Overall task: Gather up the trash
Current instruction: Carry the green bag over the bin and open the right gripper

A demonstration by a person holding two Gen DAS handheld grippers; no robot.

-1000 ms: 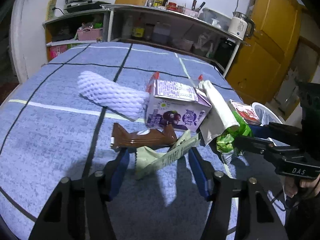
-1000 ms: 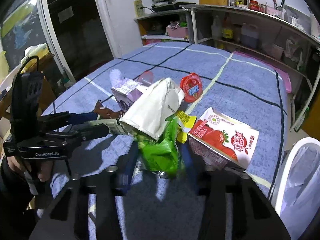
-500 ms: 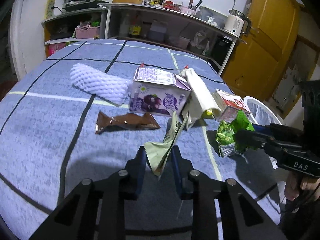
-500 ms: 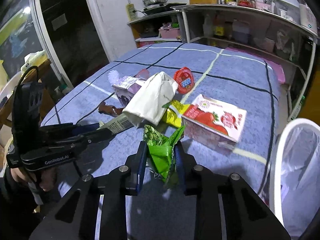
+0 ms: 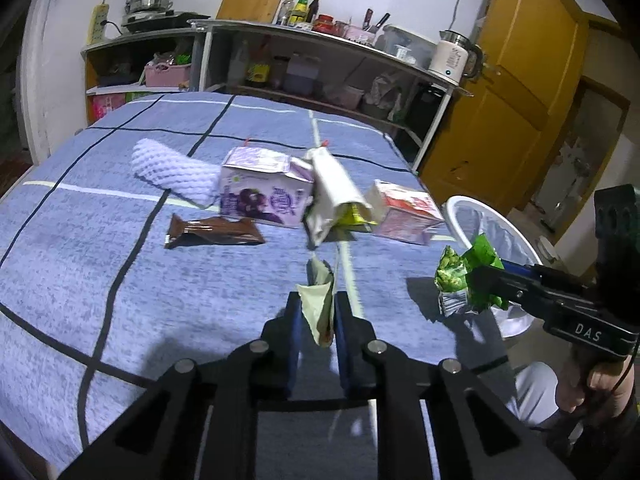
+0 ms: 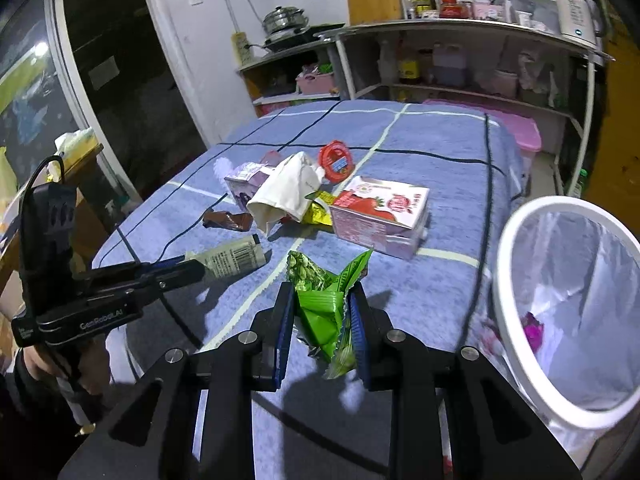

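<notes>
Both wrappers have been lifted off the worktop (image 6: 440, 152); the right tool (image 6: 320, 320), clamped on the green wrapper (image 6: 324, 300), has the bin (image 6: 508, 240) just to its right, while the left tool (image 5: 316, 312), clamped on the pale wrapper (image 5: 320, 304), is farther

Pale wrapper (image 5: 320, 304): flat, barcode side, lifted off cloth, pinched upright
Green snack bag (image 6: 326, 304): crumpled, held above table near edge, beside bin
Bin (image 6: 516, 240): white rim, clear liner, right of table
Purple carton (image 5: 264, 192): opened, centre
Strawberry carton (image 6: 380, 210): on its side, right
Brown wrapper (image 5: 212, 232): flat, left
White paper bag (image 6: 286, 194): leaning between cartons
</notes>
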